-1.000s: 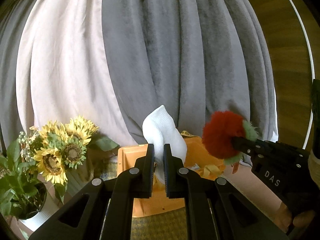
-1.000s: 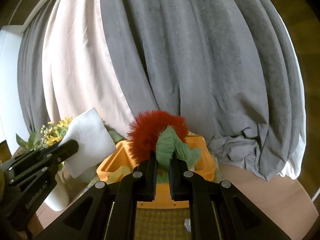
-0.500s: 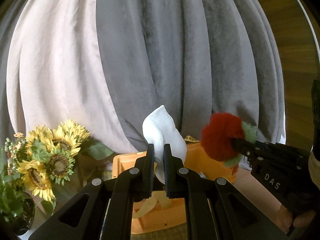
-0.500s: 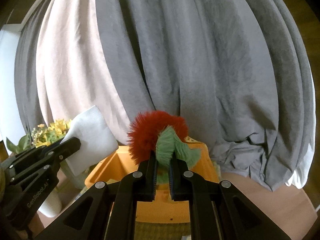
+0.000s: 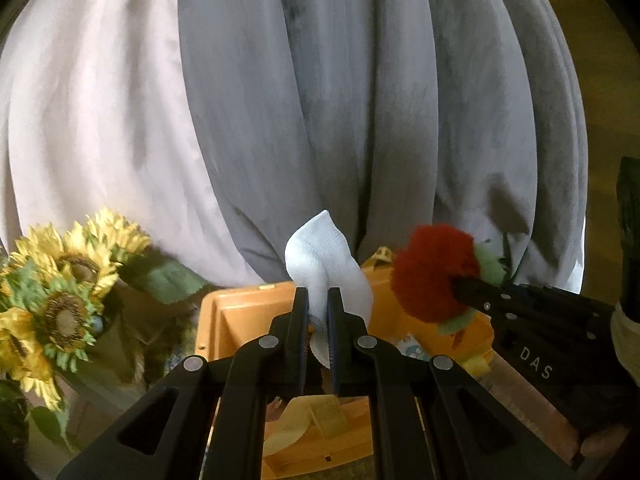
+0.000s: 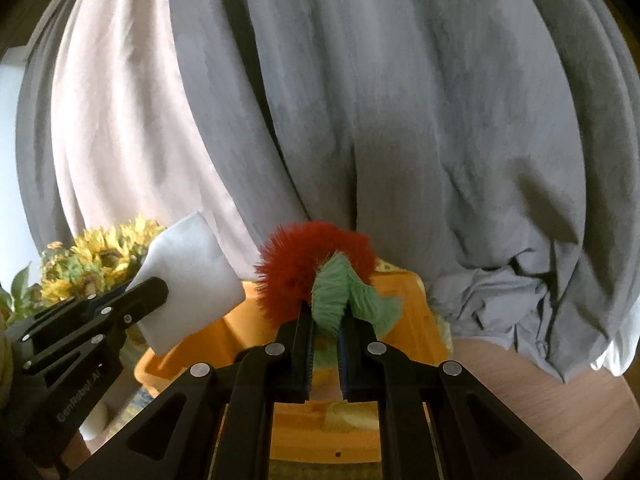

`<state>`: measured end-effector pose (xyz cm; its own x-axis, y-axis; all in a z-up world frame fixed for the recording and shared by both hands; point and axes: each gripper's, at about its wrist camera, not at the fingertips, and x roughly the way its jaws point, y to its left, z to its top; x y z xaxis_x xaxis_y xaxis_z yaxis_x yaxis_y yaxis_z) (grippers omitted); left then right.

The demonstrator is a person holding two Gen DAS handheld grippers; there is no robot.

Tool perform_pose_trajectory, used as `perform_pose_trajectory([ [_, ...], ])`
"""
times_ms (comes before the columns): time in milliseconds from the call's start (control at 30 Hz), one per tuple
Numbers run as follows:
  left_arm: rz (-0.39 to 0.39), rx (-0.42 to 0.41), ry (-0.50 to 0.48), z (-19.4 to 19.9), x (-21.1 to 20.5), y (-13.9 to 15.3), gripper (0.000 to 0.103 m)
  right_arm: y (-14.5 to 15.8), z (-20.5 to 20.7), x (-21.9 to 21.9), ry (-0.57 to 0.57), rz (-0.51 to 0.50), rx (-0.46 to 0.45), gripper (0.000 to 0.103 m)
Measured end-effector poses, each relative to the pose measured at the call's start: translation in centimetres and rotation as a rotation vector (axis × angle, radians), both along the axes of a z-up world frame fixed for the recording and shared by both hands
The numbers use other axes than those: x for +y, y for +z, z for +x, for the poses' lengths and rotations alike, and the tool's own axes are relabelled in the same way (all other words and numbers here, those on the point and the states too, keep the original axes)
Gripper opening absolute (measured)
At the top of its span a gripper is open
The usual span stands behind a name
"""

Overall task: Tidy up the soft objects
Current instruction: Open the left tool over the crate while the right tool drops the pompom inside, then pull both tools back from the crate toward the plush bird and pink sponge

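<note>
My left gripper [image 5: 318, 300] is shut on a folded white cloth [image 5: 324, 260] that sticks up between its fingers. From the right wrist view the same cloth [image 6: 188, 276] shows at the left, held above the bin's left rim. My right gripper [image 6: 325, 318] is shut on the green part of a red and green fluffy plush [image 6: 316, 264]. That plush [image 5: 434, 272] hangs at the right in the left wrist view. Both soft things hover over an orange plastic bin [image 5: 236, 312] [image 6: 412, 292]. Yellowish items lie inside the bin, partly hidden by the fingers.
Grey and pale pink curtains [image 6: 360, 100] hang close behind the bin. A bunch of sunflowers [image 5: 60, 292] stands left of the bin. The bin rests on a pinkish table [image 6: 540, 408] with a woven mat under it. A sleeve and hand [image 5: 626, 340] show at the right edge.
Both grippers have moved forward and slightly down with their loads, so the bin sits nearer and lower in view. The sunflowers have slid left. Both grips are unchanged.
</note>
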<state>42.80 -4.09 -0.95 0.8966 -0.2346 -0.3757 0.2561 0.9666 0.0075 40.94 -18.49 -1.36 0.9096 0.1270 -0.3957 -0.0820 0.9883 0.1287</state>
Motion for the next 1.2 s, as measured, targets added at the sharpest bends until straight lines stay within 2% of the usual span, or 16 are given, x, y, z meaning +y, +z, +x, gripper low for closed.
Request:
perform_pose_trajectory([
  [533, 0.019, 0.149, -0.013, 4.3, -0.7, -4.7, 0.011, -4.4, 4.3, -0.5, 0.007, 0.01, 0.135, 0.011],
  [633, 0.024, 0.157, -0.015, 4.5, -0.8, -5.1, 0.02, -4.9, 4.7, -0.5, 0.011, 0.017, 0.152, 0.011],
  [700, 0.028, 0.153, -0.013, 4.5, -0.9, -5.1, 0.033, -5.1, 4.9, -0.5, 0.013, 0.021, 0.16, 0.013],
  [733, 0.03, 0.151, -0.008, 4.6, -0.9, -5.1, 0.036, -5.2, 5.0, -0.6, 0.008, 0.027, 0.161, 0.014],
  [800, 0.04, 0.144, 0.003, 4.5, -0.8, -5.0, 0.043, -5.3, 5.2, -0.8, 0.005, 0.03, 0.168, 0.023],
  [833, 0.043, 0.142, 0.004, 4.5, -0.8, -5.0, 0.043, -5.3, 5.2, -0.9, 0.003, 0.034, 0.168, 0.034],
  [867, 0.045, 0.139, 0.005, 4.3, -0.8, -4.9, 0.045, -5.3, 5.2, -1.0, -0.001, 0.038, 0.167, 0.039],
  [967, 0.047, 0.127, 0.013, 4.0, -0.7, -4.6, 0.052, -5.2, 4.9, -1.2, -0.022, 0.034, 0.159, 0.04],
  [1200, 0.048, 0.084, 0.026, 2.5, -0.6, -3.2, 0.06, -3.8, 3.5, -2.0, -0.064, 0.031, 0.127, 0.048],
])
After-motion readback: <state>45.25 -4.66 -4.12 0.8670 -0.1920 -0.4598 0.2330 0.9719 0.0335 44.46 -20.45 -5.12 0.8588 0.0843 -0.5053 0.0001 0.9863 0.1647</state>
